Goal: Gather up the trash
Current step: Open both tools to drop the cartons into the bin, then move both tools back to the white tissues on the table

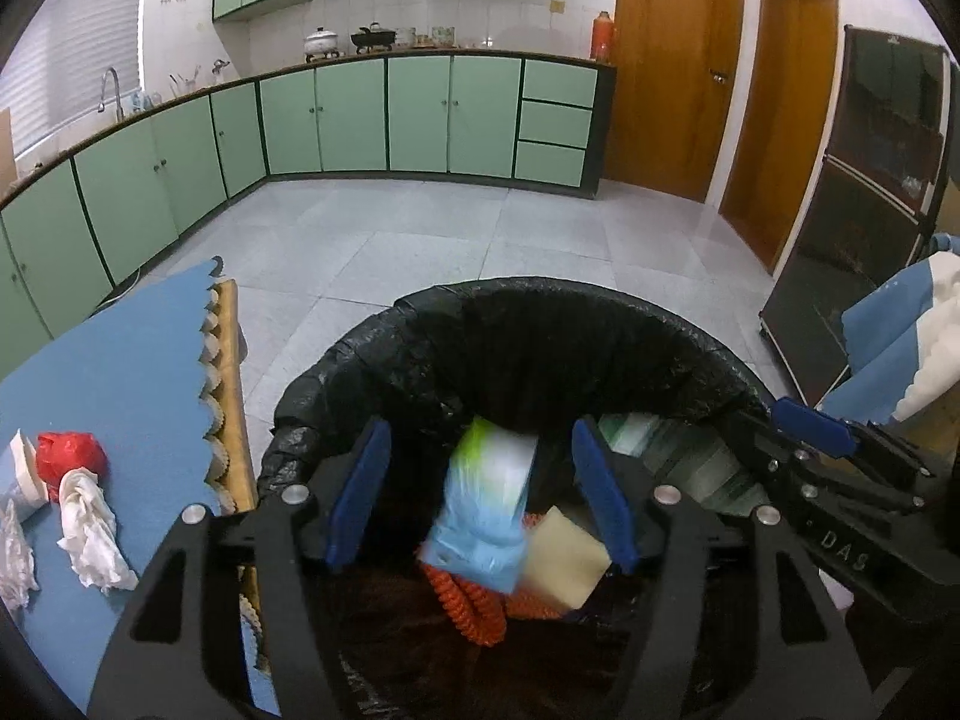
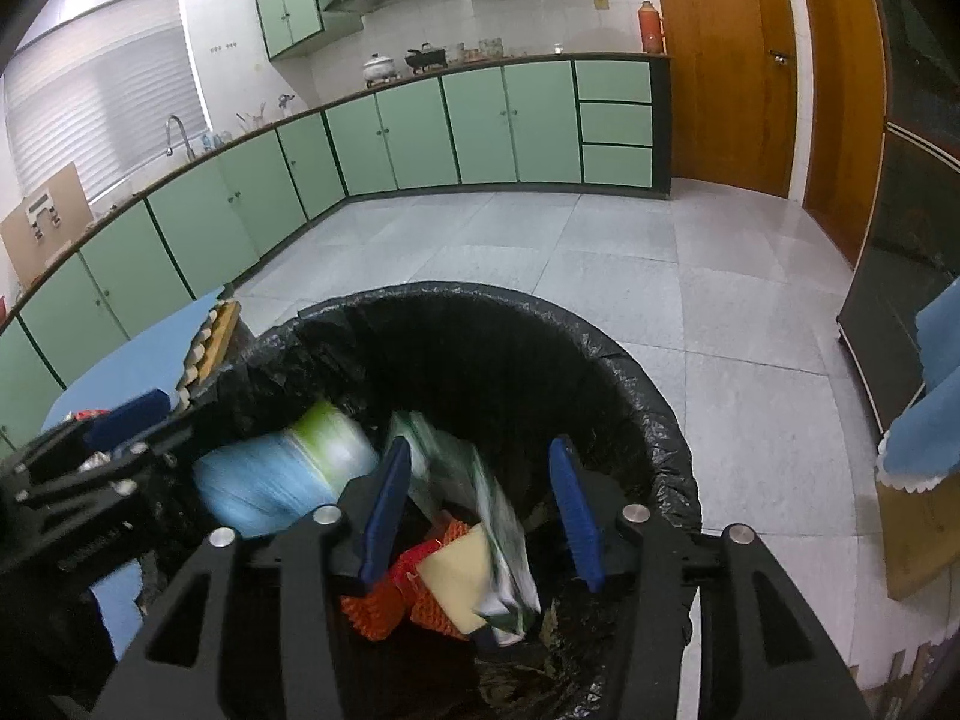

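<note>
Both hand-held grippers are shown poised over the mouth of the trash bin [image 1: 600, 324], which is lined with a black bag so that dropped waste is contained. The left gripper [image 1: 480, 492] is seen with its blue pads spread wide apart; between and just ahead of them a blue-and-green packet [image 1: 486, 498] appears motion-blurred and touched by neither pad, which suggests that it has been let go and is falling. The right gripper [image 2: 480, 510] is likewise spread, and a green-and-white wrapper [image 2: 480, 492], also blurred, is seen ahead of its fingers, apparently free of them. Below both grippers, inside the bin, a pale yellow sponge [image 1: 564, 558] and an orange ribbed item [image 1: 474, 606] are already lying; the two falling pieces are directed onto this heap.

To the left of the left gripper, on the blue-covered table [image 1: 120, 348], further trash is left: a red crumpled bag [image 1: 72, 450], a white tissue [image 1: 90, 522] touching it, and more white paper at the frame edge. The bin is placed just beside the table edge, presumably so that carrying is kept short. The task is judged to be partly complete.
</note>
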The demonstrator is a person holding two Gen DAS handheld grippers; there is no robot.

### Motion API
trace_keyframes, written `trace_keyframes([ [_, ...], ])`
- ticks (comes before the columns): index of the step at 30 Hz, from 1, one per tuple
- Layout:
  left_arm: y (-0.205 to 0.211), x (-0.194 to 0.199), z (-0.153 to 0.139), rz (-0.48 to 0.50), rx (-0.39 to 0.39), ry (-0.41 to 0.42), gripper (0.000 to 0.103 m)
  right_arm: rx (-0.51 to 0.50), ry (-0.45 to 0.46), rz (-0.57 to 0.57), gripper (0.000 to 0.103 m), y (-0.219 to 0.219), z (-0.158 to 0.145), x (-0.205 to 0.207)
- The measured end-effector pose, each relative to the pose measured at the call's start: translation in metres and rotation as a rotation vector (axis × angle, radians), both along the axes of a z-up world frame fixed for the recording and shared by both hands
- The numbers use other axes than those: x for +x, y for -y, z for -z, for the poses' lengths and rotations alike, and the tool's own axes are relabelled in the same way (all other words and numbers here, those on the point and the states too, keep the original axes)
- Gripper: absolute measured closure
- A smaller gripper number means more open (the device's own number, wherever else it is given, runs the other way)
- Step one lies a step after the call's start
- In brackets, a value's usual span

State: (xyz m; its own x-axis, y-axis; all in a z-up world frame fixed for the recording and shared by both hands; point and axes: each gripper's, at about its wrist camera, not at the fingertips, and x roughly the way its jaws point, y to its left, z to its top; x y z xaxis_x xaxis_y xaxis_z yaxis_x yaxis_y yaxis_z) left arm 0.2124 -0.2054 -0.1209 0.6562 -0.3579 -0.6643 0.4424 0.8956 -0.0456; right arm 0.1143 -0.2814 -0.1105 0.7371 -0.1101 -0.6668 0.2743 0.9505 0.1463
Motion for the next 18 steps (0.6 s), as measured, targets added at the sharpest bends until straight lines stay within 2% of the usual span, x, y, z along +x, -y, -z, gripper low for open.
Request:
trace_keyframes([
  [4, -0.008, 0.000, -0.005, -0.019, -0.005, 0.014, 0.038, -0.003, 0.007, 0.006, 0.050, -0.001, -0.001, -0.006],
  [10, -0.036, -0.006, -0.020, -0.067, -0.018, 0.051, 0.031, -0.035, 0.043, -0.007, 0.022, -0.011, -0.014, -0.012],
  [12, -0.048, -0.010, -0.026, -0.083, -0.021, 0.069, 0.026, -0.035, 0.058, -0.016, 0.012, -0.018, -0.021, -0.014],
  [14, -0.062, -0.015, -0.032, -0.105, -0.018, 0.091, 0.022, -0.028, 0.070, -0.021, 0.007, -0.023, -0.025, -0.016],
  [18, -0.094, -0.021, -0.042, -0.149, -0.027, 0.103, 0.020, 0.002, 0.091, -0.041, 0.006, -0.044, -0.037, -0.013],
])
